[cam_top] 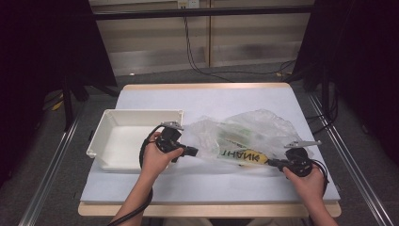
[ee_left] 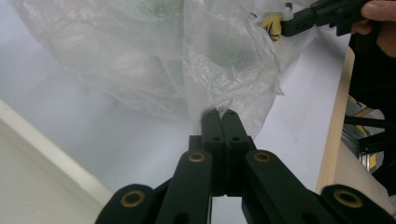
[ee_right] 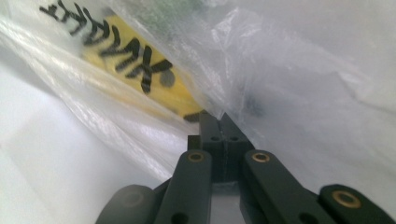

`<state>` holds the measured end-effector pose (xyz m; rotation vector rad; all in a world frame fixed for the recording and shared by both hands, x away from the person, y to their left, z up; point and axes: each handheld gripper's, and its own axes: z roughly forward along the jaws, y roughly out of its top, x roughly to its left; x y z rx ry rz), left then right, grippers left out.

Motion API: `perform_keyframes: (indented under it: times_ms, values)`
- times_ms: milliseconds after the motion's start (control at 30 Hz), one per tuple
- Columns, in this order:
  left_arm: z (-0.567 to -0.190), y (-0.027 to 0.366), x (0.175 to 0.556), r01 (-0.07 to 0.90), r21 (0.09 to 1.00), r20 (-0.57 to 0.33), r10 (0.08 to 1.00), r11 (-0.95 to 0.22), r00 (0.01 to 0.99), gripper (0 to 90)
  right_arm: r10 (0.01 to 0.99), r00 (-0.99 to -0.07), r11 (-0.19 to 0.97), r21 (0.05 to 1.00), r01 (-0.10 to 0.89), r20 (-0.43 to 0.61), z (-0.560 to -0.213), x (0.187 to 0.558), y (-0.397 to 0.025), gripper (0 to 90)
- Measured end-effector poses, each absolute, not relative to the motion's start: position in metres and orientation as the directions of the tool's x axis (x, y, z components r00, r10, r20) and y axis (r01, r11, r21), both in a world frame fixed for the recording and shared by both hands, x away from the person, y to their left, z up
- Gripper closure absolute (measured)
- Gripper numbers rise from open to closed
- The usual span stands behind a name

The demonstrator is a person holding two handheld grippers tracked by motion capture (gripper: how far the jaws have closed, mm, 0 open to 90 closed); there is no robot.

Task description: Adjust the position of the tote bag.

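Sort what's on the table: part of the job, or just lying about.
In the job: plastic bag, pinched by the left claw and the right claw.
Lying about: white tray, cables on the floor.

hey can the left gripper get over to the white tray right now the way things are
Probably not without letting go first. The left gripper is shut on the plastic bag, which the right gripper pinches at the other end. The white tray sits close beside the left hand, with nothing between them.
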<state>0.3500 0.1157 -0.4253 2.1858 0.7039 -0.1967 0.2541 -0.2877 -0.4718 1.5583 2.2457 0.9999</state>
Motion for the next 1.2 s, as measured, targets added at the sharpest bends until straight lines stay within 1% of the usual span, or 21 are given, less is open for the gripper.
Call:
perform_keyframes:
  times_ms: [33,100,200,267,333,367,400,433,467,500,533,567,600,700,833,867,900,933,1000,1067,1200]
  values:
    - [-0.426,0.116,0.35,0.551,0.663,-0.376,0.411,-0.507,0.831,90.0,0.894,-0.406,0.201,0.638,0.743,0.191,-0.473,0.252,-0.289,90.0]
    - [-0.426,0.115,0.348,0.549,0.661,-0.373,0.411,-0.511,0.832,90.0,0.89,-0.394,0.169,0.634,0.755,0.232,-0.477,0.247,-0.293,90.0]
    - [-0.427,0.115,0.348,0.555,0.664,-0.384,0.41,-0.5,0.828,90.0,0.891,-0.393,0.168,0.641,0.749,0.226,-0.475,0.244,-0.293,90.0]
    - [-0.427,0.116,0.349,0.56,0.664,-0.387,0.413,-0.496,0.825,90.0,0.887,-0.403,0.161,0.666,0.728,0.226,-0.47,0.243,-0.292,85.4]
    - [-0.426,0.116,0.348,0.566,0.663,-0.392,0.417,-0.489,0.82,90.0,0.886,-0.418,0.179,0.682,0.709,0.202,-0.465,0.242,-0.288,82.1]
    - [-0.426,0.116,0.348,0.566,0.663,-0.392,0.417,-0.489,0.82,90.0,0.886,-0.418,0.179,0.682,0.709,0.202,-0.465,0.242,-0.288,82.1]
    - [-0.426,0.116,0.348,0.566,0.662,-0.392,0.416,-0.492,0.821,90.0,0.887,-0.422,0.184,0.691,0.699,0.19,-0.459,0.241,-0.281,71.3]
    - [-0.426,0.115,0.348,0.563,0.661,-0.391,0.412,-0.496,0.823,90.0,0.888,-0.431,0.204,0.702,0.682,0.161,-0.456,0.241,-0.277,66.2]
    - [-0.427,0.115,0.348,0.566,0.662,-0.399,0.407,-0.492,0.821,90.0,0.888,-0.431,0.204,0.702,0.682,0.161,-0.456,0.241,-0.277,66.2]
    - [-0.427,0.114,0.349,0.568,0.657,-0.396,0.414,-0.496,0.82,90.0,0.883,-0.453,0.241,0.708,0.664,0.125,-0.448,0.241,-0.265,62.2]
    - [-0.428,0.114,0.35,0.567,0.659,-0.401,0.407,-0.495,0.821,90.0,0.875,-0.467,0.249,0.713,0.656,0.125,-0.444,0.241,-0.259,60.1]
    - [-0.428,0.114,0.35,0.567,0.659,-0.401,0.407,-0.495,0.821,90.0,0.875,-0.467,0.249,0.713,0.656,0.125,-0.444,0.241,-0.259,60.1]
    - [-0.428,0.112,0.349,0.567,0.66,-0.389,0.421,-0.493,0.819,90.0,0.861,-0.491,0.25,0.729,0.637,0.134,-0.438,0.243,-0.248,59.5]
    - [-0.427,0.113,0.35,0.563,0.662,-0.396,0.406,-0.495,0.823,90.0,0.845,-0.518,0.268,0.732,0.626,0.133,-0.431,0.248,-0.235,60.1]
    - [-0.427,0.114,0.349,0.567,0.669,-0.406,0.403,-0.48,0.82,90.0,0.843,-0.523,0.281,0.722,0.632,0.129,-0.429,0.254,-0.23,62.7]
    - [-0.427,0.116,0.35,0.568,0.669,-0.407,0.403,-0.48,0.82,90.0,0.845,-0.517,0.277,0.712,0.645,0.139,-0.431,0.257,-0.232,71.5]
    - [-0.427,0.116,0.35,0.57,0.674,-0.41,0.403,-0.47,0.818,90.0,0.843,-0.519,0.279,0.708,0.648,0.143,-0.433,0.257,-0.235,76.9]
    - [-0.427,0.116,0.35,0.57,0.674,-0.41,0.403,-0.47,0.818,90.0,0.843,-0.519,0.279,0.708,0.648,0.143,-0.433,0.257,-0.235,76.9]
    - [-0.427,0.118,0.35,0.572,0.679,-0.416,0.401,-0.46,0.816,90.0,0.845,-0.515,0.28,0.701,0.655,0.144,-0.438,0.256,-0.243,87.6]
    - [-0.426,0.119,0.35,0.57,0.684,-0.415,0.4,-0.455,0.817,90.0,0.852,-0.505,0.28,0.692,0.665,0.14,-0.442,0.254,-0.251,90.0]
    - [-0.423,0.119,0.349,0.562,0.695,-0.411,0.393,-0.449,0.823,89.2,0.856,-0.494,0.268,0.689,0.673,0.149,-0.447,0.248,-0.26,90.0]
